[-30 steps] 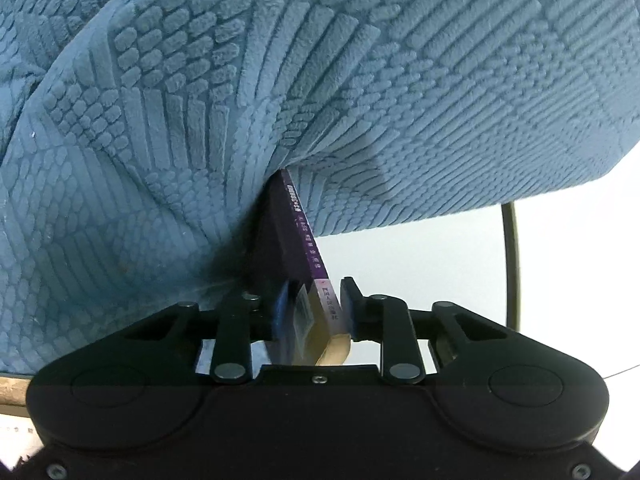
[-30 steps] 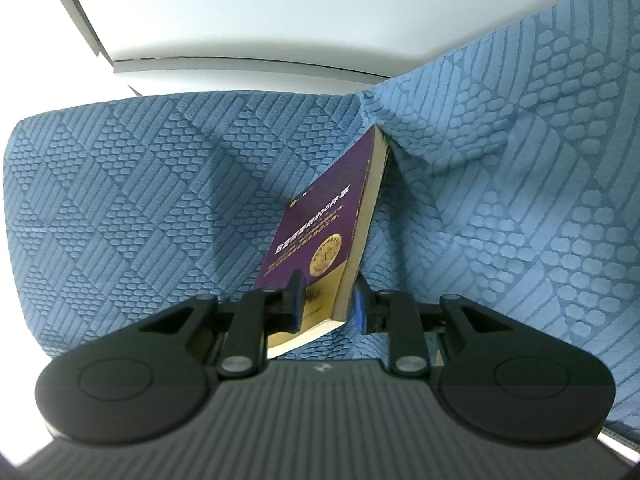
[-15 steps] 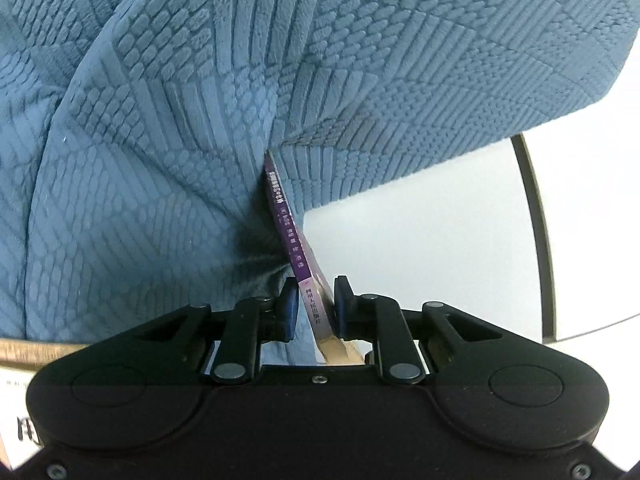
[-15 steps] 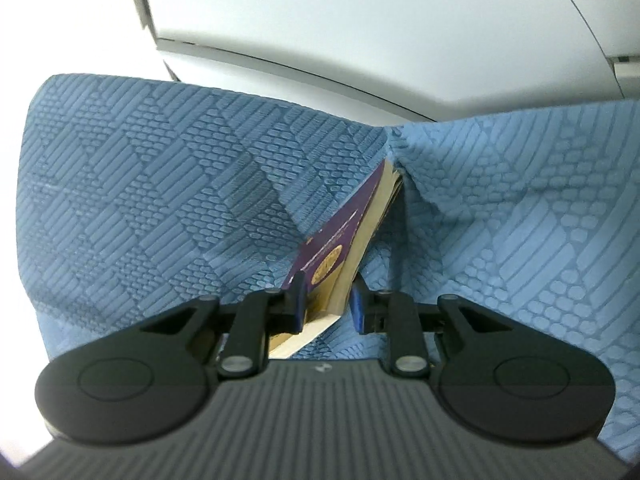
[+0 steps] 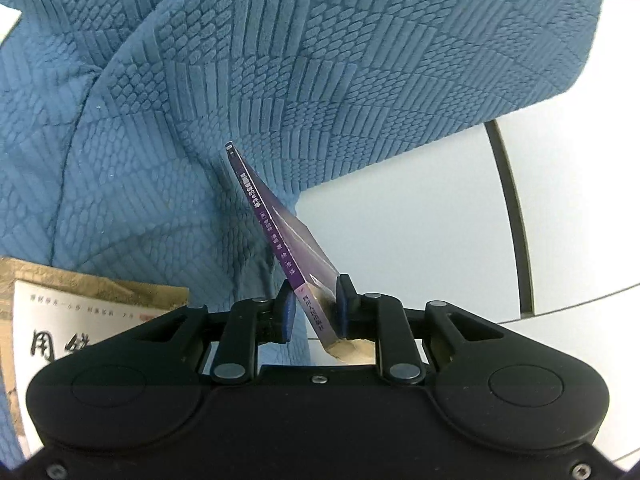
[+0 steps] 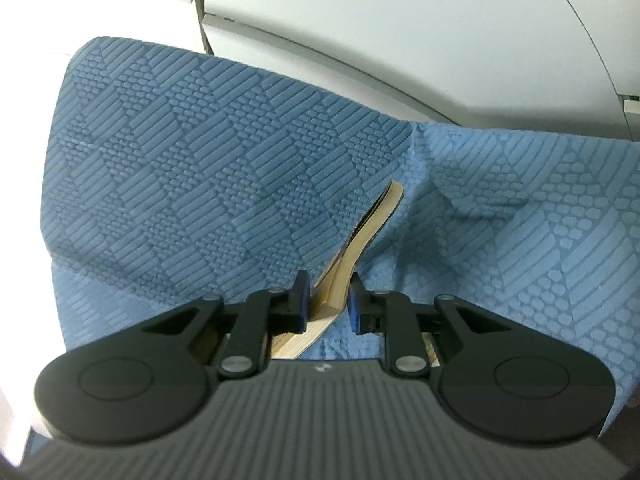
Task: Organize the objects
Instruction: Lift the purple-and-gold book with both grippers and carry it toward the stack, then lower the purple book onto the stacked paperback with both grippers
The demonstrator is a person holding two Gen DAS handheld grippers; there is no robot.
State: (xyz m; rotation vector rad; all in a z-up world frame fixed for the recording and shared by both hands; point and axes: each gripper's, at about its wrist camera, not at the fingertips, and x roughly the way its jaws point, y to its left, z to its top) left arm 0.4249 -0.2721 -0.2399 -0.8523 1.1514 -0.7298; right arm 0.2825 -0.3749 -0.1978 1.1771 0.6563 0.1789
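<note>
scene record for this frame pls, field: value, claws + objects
left claw: shut on the purple book at its spine end
right claw: shut on the same book's page edge
book pose: tilted, far end pressed into the blue quilted cushions
cushions: two blue textured pads meeting at a seam behind the book
other object: second book with a white and tan cover, lower left of the left wrist view, partly hidden
background: white panels

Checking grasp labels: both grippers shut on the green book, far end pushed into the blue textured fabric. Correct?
Not quite: the book is purple, not green; the left wrist view shows its purple spine and cover. The rest holds: left gripper and right gripper are both shut on it, its far end against the blue fabric.
</note>
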